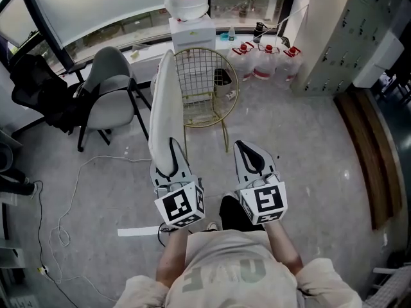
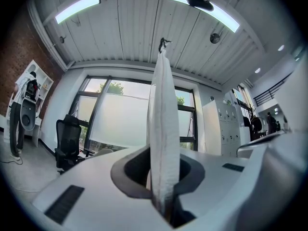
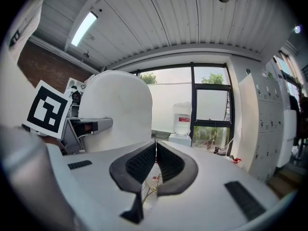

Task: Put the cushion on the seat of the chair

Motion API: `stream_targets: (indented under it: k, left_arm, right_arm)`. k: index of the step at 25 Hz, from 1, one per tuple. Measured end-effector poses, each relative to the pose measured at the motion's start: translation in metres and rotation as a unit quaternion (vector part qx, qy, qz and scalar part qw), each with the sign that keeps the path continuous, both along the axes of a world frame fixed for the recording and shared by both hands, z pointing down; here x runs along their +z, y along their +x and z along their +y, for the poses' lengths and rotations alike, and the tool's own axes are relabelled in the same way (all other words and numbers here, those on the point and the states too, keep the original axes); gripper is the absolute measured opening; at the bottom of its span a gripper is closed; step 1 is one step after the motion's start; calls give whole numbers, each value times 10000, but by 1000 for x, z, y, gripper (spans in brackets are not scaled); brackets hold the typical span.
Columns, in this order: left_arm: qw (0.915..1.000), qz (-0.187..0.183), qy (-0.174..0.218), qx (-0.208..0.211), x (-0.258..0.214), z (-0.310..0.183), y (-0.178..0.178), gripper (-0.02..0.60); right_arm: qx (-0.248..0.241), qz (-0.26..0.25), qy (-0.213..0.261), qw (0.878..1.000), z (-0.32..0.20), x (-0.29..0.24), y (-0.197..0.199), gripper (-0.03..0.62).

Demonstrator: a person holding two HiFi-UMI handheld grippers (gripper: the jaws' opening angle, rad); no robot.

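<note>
A white cushion (image 1: 162, 104) stands on its edge, and my left gripper (image 1: 172, 154) is shut on its near rim. In the left gripper view the cushion (image 2: 163, 124) rises straight up out of the pinched jaws (image 2: 163, 184). Just beyond the cushion and to its right stands the gold wire chair (image 1: 207, 82), its seat bare. My right gripper (image 1: 248, 151) hangs to the right of the left one, in front of the chair, shut with nothing in it (image 3: 155, 153). In the right gripper view the cushion (image 3: 115, 109) fills the left side.
A grey chair (image 1: 109, 85) and a black office chair (image 1: 38, 88) stand at the left. Behind the wire chair is a water dispenser (image 1: 191, 18), with water bottles (image 1: 263, 59) to its right. A cable (image 1: 70, 197) loops over the floor. Lockers (image 1: 347, 31) and a wooden bench (image 1: 366, 153) line the right.
</note>
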State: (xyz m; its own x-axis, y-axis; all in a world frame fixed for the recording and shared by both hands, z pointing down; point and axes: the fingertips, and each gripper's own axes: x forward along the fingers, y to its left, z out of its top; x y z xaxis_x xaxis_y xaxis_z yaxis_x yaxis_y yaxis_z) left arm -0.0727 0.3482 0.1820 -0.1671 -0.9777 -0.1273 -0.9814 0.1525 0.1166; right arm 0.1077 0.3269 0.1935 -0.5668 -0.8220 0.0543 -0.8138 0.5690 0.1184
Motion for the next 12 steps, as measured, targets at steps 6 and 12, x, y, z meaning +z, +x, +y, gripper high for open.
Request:
stream_targets:
  k: [6,12]
  left_arm:
    - [10000,-78,35,-3,5,-32,5,52]
    - [9996,-191,-6,-193,16,-85,-4,52]
  right_arm:
    - [-46,-42,121,9999,-38,5,-2,18]
    - [-301,-56,-19,9995,-108,30,-23,18]
